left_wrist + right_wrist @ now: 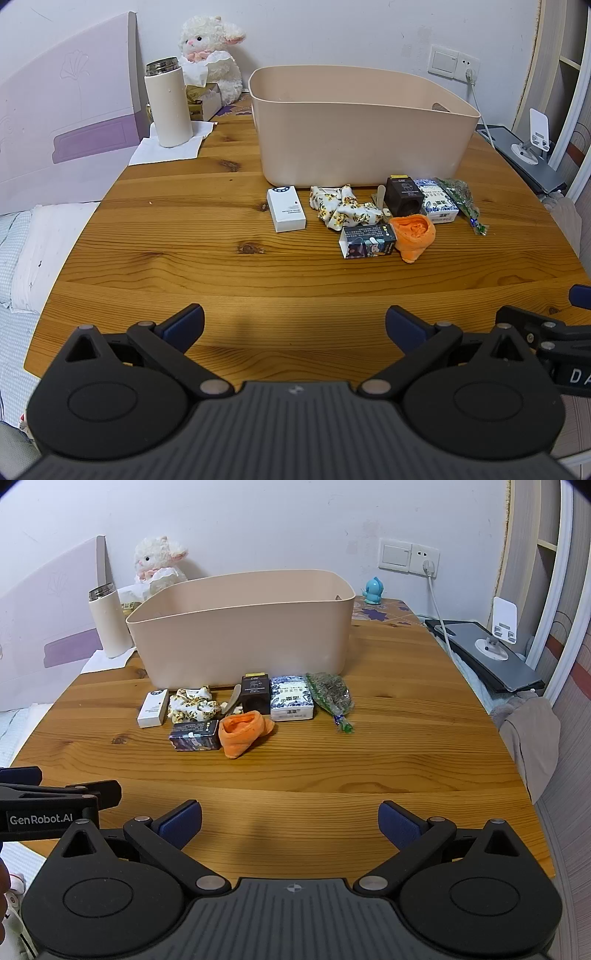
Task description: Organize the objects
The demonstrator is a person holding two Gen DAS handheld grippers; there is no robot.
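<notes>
One beige plastic bin (pixel 354 125) stands on the round wooden surface (pixel 184 258), and eight small things lie in a cluster just in front of it: one white box (pixel 286 208), one floral scrunchie (pixel 343 208), one pale stick (pixel 380 195), one black box (pixel 402 195), one blue-and-white pack (pixel 437 201), one green foil packet (pixel 463 199), one dark printed box (pixel 367 242) and one orange sock (pixel 413 232). Bare wood spreads between cluster and near edge. The left gripper (pixel 294 326) and right gripper (pixel 290 821) hang over that edge, jaws spread, holding nothing.
</notes>
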